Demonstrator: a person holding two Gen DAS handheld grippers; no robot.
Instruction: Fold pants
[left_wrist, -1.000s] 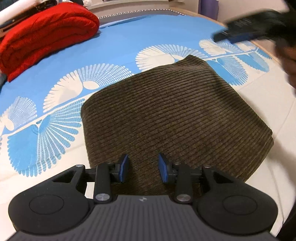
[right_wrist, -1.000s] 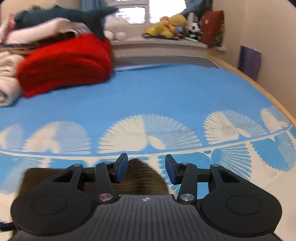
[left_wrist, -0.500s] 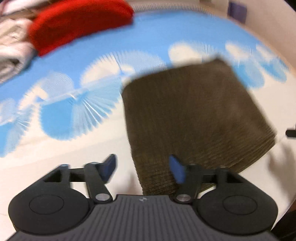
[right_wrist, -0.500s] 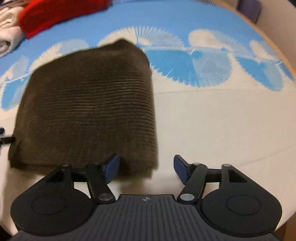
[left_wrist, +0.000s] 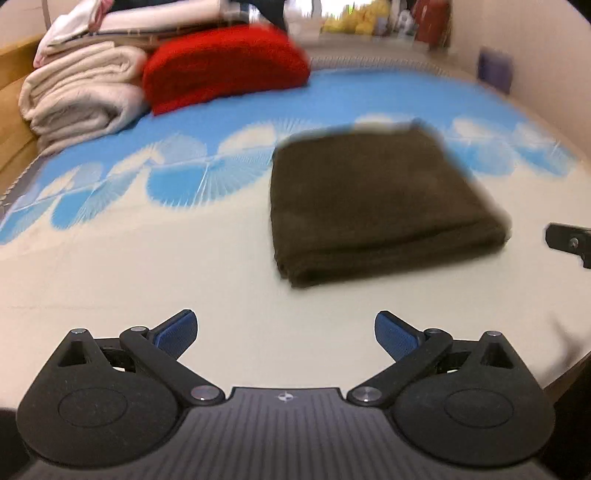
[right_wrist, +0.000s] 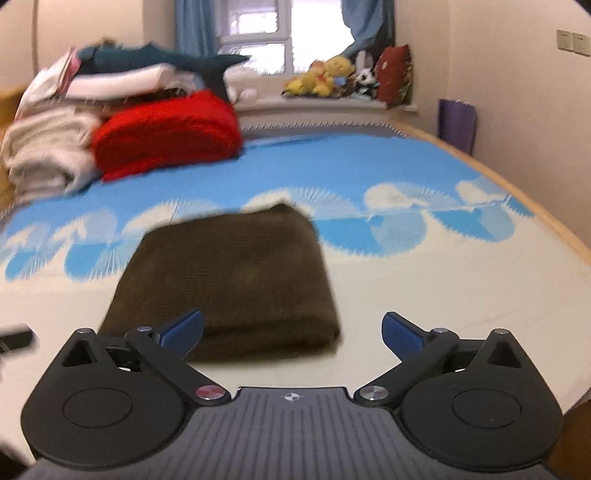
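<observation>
The brown corduroy pants (left_wrist: 376, 199) lie folded into a thick rectangle on the bed (left_wrist: 147, 258). My left gripper (left_wrist: 286, 334) hovers over bare sheet, near and to the left of the bundle, its jaws opening wide with nothing between them. In the right wrist view the same pants (right_wrist: 229, 280) lie ahead and left. My right gripper (right_wrist: 291, 332) is pulled back at the bundle's near edge, its jaws opening wide; its fingers stand apart from the cloth, which no pad presses. Part of the right gripper (left_wrist: 570, 242) shows at the left view's right edge.
A red blanket (right_wrist: 166, 129) and cream blankets (right_wrist: 44, 155) are stacked at the bed's far left. Soft toys (right_wrist: 332, 79) sit on the window sill. A wall and a purple item (right_wrist: 456, 123) run along the right, with the bed's wooden edge (right_wrist: 554, 229).
Both grippers drew back from the pants and their jaws spread wide. The folded bundle, earlier under the fingers, now lies free ahead of them.
</observation>
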